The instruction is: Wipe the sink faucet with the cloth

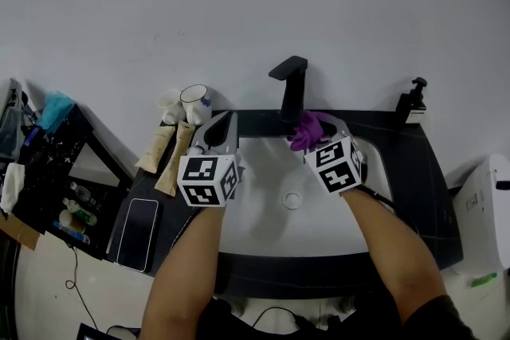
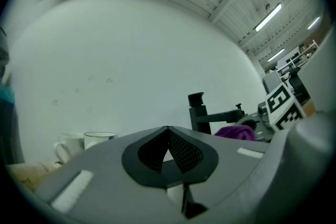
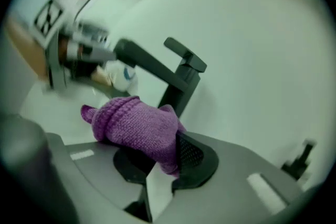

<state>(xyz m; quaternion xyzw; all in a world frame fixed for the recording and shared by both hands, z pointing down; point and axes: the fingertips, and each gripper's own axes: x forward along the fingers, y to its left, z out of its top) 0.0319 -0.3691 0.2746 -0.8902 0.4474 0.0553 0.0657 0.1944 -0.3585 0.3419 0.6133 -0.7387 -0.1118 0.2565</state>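
A black faucet stands at the back of the white sink. My right gripper is shut on a purple knitted cloth, held just in front of the faucet's base and below its spout. In the right gripper view the cloth bulges out of the right gripper, with the faucet close behind; whether they touch is unclear. My left gripper hovers over the sink's left rim, shut and holding nothing. From the left gripper, the faucet and cloth lie to the right.
Two white mugs and tubes sit left of the sink, with a phone nearer me. A soap dispenser stands at the dark counter's back right. A cluttered black shelf is far left.
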